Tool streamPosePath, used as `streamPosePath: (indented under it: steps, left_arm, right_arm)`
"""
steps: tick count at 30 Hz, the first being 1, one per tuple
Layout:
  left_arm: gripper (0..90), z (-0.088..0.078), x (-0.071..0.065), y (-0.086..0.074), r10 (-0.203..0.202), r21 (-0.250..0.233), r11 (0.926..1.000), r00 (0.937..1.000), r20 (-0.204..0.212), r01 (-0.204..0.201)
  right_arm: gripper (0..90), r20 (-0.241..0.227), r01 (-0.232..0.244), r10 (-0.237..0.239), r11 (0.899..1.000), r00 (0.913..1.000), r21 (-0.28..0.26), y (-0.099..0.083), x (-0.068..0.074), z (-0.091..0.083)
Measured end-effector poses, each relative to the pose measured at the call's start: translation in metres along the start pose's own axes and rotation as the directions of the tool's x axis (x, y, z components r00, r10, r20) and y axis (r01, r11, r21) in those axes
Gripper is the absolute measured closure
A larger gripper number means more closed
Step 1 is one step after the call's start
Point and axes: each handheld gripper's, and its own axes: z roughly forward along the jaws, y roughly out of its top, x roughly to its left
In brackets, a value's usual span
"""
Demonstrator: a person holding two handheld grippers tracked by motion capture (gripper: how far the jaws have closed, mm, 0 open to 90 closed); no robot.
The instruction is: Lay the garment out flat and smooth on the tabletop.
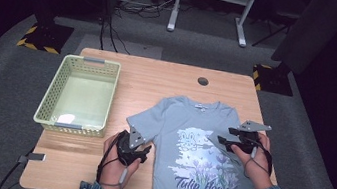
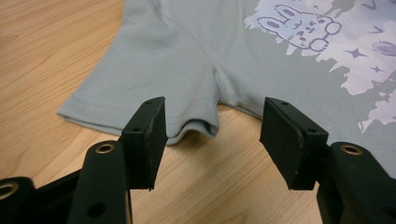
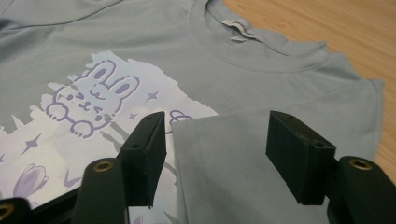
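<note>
A light blue T-shirt [image 1: 201, 130] with a bunny and "Tulip Flower" print lies face up on the wooden table [image 1: 159, 75]. Its right sleeve [image 3: 224, 154] is folded inward and lies flat over the print. My right gripper [image 3: 218, 116] stands open just above that sleeve, one jaw on each side, with the pads apart from the cloth; in the high view it [image 1: 228, 143] is at the shirt's right side. My left gripper [image 2: 215, 109] is open and low over the wood, pointing at the left sleeve hem [image 2: 140, 126] and armpit; in the high view it [image 1: 146, 151] sits beside the shirt's left edge.
A pale green plastic basket [image 1: 50, 92] stands at the table's left, with a small white thing [image 1: 65, 119] at its near end. A cable hole [image 1: 203, 81] sits near the far edge. Bare wood lies between basket and shirt.
</note>
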Motion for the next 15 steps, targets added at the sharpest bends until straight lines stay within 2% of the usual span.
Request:
streamPosePath:
  steps: [4,15]
  left_arm:
    - [40.7,-0.003,0.002,0.0,-0.003,-0.007,1.0,1.0,-0.004,0.003]
    - [40.6,-0.002,0.004,-0.002,-0.011,-0.004,0.9999,0.9999,0.0,0.011]
  right_arm:
    - [39.0,-0.012,-0.005,0.005,1.0,0.9999,0.002,-0.001,0.002,0.011]
    - [44.5,-0.025,-0.01,0.012,0.998,0.9996,0.059,-0.006,0.006,0.036]
